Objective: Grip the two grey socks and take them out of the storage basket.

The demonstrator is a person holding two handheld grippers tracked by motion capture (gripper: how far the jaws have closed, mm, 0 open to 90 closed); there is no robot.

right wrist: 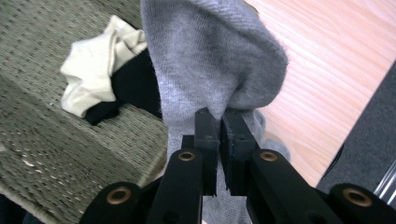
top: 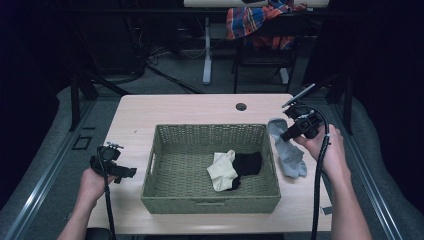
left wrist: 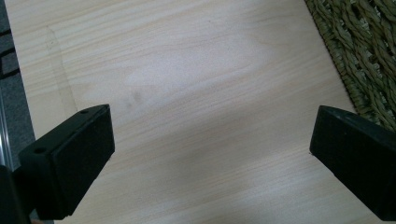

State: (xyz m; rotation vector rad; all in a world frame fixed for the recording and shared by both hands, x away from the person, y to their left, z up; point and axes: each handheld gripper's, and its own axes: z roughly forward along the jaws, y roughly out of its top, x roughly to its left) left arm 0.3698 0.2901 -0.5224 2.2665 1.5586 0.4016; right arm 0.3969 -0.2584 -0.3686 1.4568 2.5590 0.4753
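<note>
1. The right gripper [top: 289, 133] was clenched on the grey sock [top: 290, 152]; in the right gripper view its jaws pinched a fold of that sock [right wrist: 205, 60].
2. The sock hung just outside the basket's [top: 150, 170] right wall, its lower end seemingly on the table [top: 165, 107], so it was not yet inside.
3. A cream sock [top: 221, 170] and a black sock [top: 247, 163] already lay touching on the basket floor, right of its middle. My judgement: two pieces were done and the grey one was about halfway through its trip.
4. The left gripper [top: 127, 172] sat released to the left of the basket, jaws wide over bare wood with nothing between them.
5. The near wall stood between the sock and the basket floor, so the sock probably needed lifting over that rim.
6. The left half of the basket floor offered open room for a drop.
</note>
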